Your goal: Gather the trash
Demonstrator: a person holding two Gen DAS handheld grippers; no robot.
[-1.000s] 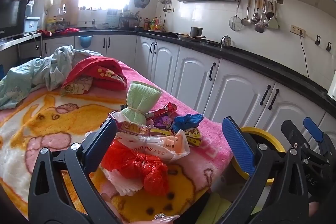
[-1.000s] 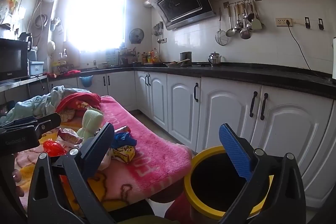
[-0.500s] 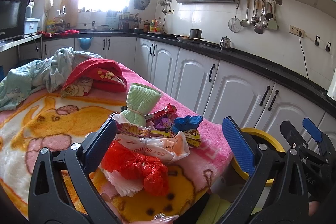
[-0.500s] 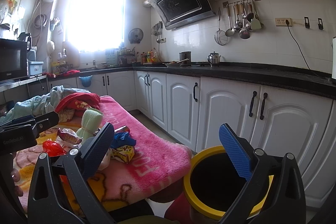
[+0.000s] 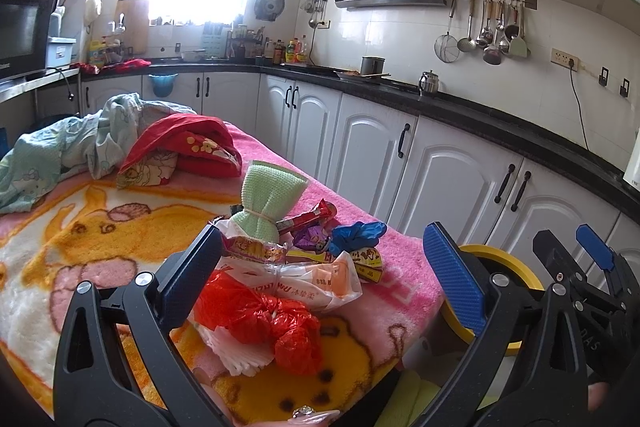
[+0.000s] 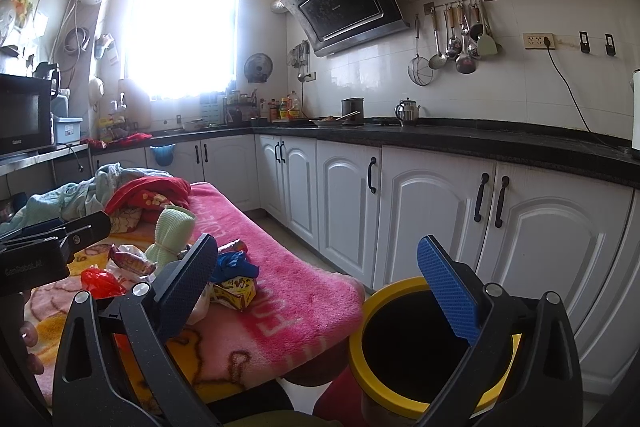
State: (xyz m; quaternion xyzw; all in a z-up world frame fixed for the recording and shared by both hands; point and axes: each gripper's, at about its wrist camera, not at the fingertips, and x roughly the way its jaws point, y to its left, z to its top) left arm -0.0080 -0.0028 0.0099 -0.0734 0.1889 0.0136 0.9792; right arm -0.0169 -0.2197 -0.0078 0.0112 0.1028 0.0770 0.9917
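Pink and yellow cartoon blanket [image 5: 100, 247] covers the table, trash piled near its right end. My left gripper [image 5: 320, 267] hangs over that pile, fingers spread wide, nothing between them. Right under it: crumpled red plastic bag [image 5: 260, 319], white pleated paper [image 5: 236, 351] beneath the bag, white printed plastic bag [image 5: 304, 279] just behind. Further back a snack wrapper [image 5: 256, 251], red stick packet [image 5: 308, 217], purple wrapper [image 5: 310, 237], crumpled blue glove [image 5: 356, 233], small yellow carton [image 5: 366, 263], all touching or overlapping. Green knit cloth [image 5: 268, 195] tied with a band stands at the back of the pile. Red garment [image 5: 188, 147] and light green fabric [image 5: 52, 151] bunched at the table's far end, well apart from the trash. My right gripper [image 6: 316, 291] hangs off the table's right end, fingers also spread, empty; the right blue pad [image 6: 450, 291] sits over the open mouth of the yellow-rimmed bin [image 6: 400, 405]. Bin stands on the floor just beside the table corner, in front of white cabinets [image 6: 432, 219]; inside looks dark, can't tell contents. Left gripper body also visible at left edge of right wrist view.
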